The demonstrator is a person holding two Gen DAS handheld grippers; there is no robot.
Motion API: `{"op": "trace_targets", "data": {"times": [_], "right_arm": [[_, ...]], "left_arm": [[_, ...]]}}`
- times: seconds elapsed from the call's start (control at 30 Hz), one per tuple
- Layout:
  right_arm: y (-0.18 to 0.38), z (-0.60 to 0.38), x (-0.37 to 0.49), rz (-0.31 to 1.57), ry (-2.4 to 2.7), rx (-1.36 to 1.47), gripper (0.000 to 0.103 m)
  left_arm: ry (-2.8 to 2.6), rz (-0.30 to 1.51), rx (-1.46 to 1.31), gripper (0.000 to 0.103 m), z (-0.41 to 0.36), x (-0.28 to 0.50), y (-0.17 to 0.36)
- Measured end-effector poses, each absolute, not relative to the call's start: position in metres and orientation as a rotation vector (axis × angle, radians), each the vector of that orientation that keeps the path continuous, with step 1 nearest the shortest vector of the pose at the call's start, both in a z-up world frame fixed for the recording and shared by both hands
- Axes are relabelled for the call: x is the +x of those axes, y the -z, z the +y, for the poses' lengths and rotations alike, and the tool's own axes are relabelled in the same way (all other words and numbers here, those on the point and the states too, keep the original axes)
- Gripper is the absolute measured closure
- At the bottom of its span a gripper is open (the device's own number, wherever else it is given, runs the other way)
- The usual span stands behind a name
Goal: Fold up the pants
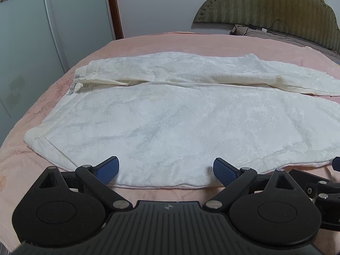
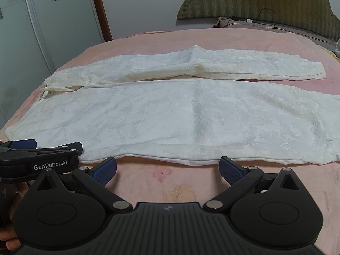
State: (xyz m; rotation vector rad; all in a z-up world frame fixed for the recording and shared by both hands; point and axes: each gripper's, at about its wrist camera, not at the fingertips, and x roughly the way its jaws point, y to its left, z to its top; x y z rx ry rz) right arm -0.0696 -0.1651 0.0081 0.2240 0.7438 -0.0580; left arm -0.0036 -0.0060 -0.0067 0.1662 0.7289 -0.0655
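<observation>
Here white pants [image 1: 170, 114] flat on pink bedspread [image 2: 148, 40], leg ends cut off; left gripper [image 1: 165, 167], right gripper [image 2: 167, 167] agape, empty

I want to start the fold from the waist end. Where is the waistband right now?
The waistband lies at the far left of the pants in both views, near the bed's left edge, by the wardrobe.

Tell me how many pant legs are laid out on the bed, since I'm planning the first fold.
2. The near leg lies just ahead of the open right tongs; the far leg lies beyond it, toward the headboard.
</observation>
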Motion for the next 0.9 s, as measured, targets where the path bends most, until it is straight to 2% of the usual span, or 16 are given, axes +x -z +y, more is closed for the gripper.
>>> {"op": "trace_targets", "data": {"times": [0.47, 0.67, 0.8, 0.83, 0.9], "right_arm": [[-0.014, -0.169, -0.068, 0.721, 0.010, 0.236, 0.000], [-0.044, -0.173, -0.060, 0.501, -0.087, 0.150, 0.000], [-0.067, -0.176, -0.050, 0.252, -0.090, 0.066, 0.000], [-0.068, -0.172, -0.040, 0.221, -0.120, -0.007, 0.000], [-0.061, -0.160, -0.007, 0.306, -0.165, -0.189, 0.000]], "left_arm": [[0.063, 0.726, 0.173, 0.006, -0.005, -0.002, 0.006], [0.004, 0.663, 0.167, 0.006, 0.006, 0.011, -0.005], [-0.072, 0.615, 0.157, 0.006, 0.024, 0.027, -0.014], [-0.093, 0.611, 0.153, 0.006, 0.029, 0.033, -0.015], [-0.131, 0.618, 0.142, 0.006, 0.040, 0.047, -0.015]]}}
